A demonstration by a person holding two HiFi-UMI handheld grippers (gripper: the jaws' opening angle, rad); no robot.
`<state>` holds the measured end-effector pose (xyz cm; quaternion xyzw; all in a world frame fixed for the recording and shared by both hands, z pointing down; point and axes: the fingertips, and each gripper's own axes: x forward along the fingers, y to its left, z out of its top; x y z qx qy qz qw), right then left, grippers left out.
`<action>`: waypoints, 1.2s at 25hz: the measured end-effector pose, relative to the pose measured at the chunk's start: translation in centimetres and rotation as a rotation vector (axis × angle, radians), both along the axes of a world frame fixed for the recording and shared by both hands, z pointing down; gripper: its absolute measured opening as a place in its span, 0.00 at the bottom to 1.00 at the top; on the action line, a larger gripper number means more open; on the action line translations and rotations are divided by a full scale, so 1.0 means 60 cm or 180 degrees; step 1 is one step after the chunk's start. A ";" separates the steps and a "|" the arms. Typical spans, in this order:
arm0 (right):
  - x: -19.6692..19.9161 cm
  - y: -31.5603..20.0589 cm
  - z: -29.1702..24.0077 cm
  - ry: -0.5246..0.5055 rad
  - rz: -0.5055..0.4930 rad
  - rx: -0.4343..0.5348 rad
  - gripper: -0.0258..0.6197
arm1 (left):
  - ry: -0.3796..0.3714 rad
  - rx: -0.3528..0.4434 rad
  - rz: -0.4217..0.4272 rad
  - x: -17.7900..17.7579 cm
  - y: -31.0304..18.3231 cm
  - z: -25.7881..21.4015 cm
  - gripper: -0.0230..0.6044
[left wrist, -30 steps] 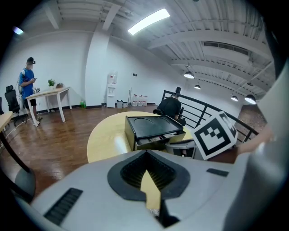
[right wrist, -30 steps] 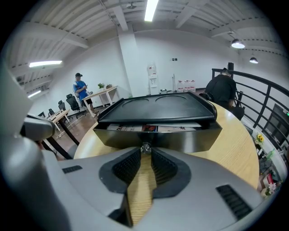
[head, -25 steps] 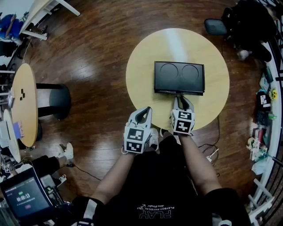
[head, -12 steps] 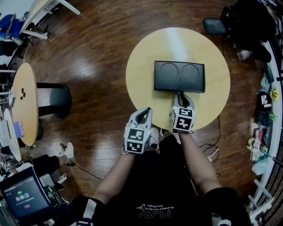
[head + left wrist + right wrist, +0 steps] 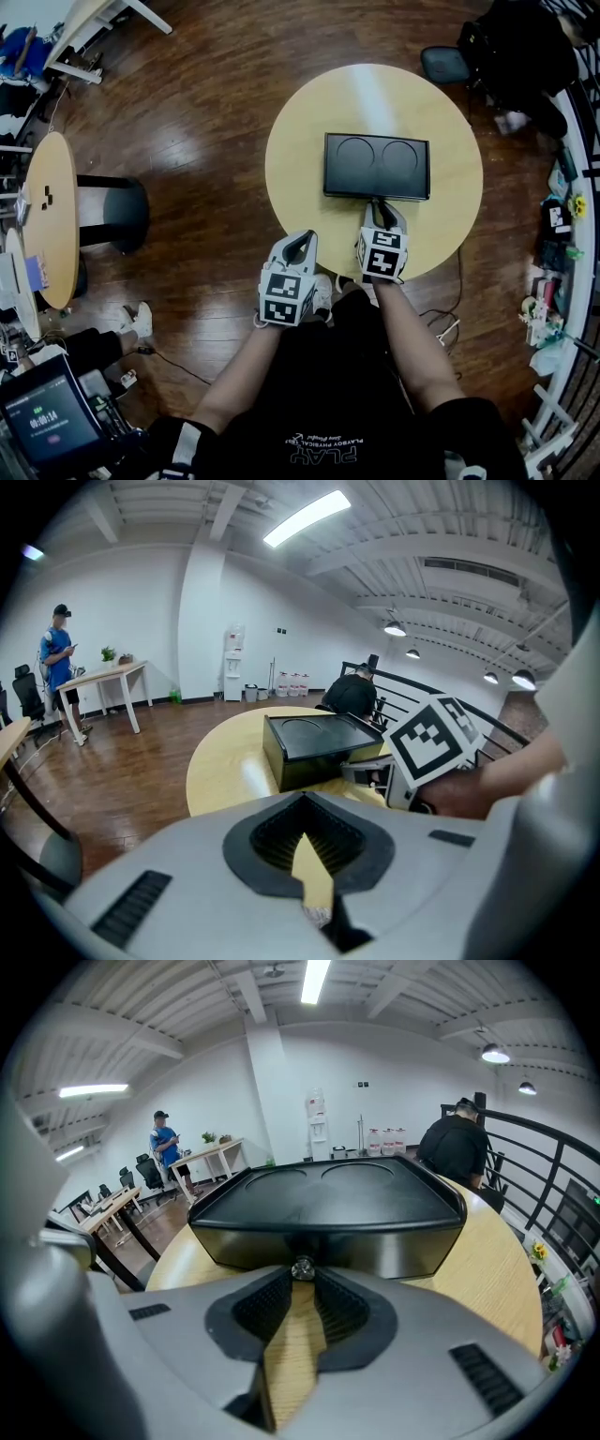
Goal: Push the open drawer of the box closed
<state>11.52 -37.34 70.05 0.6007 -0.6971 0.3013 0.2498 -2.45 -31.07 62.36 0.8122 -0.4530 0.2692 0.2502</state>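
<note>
Right gripper view: your right gripper [image 5: 301, 1284] pinches the knob [image 5: 302, 1268] to steer the drawer [image 5: 394, 1251] home (left gripper [image 5: 303, 823] idle, its 2 fingers together).

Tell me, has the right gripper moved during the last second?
Yes. The right gripper, jaws at the drawer knob, moved slightly forward over the table, toward the box.

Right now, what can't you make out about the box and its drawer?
Whether the drawer is fully shut: in the head view the black box shows its front edge-on and too small; in the right gripper view the right hand-held gripper covers the lower front.
Knob: pinched or only pressed, its own jaws hide the contact.
Drawer contents: enclosed in every view.
</note>
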 end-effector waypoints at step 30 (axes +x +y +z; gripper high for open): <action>-0.055 0.211 -0.182 0.0392 -0.0137 0.0507 0.05 | 0.0452 0.0355 0.0278 0.000 0.109 -0.108 0.03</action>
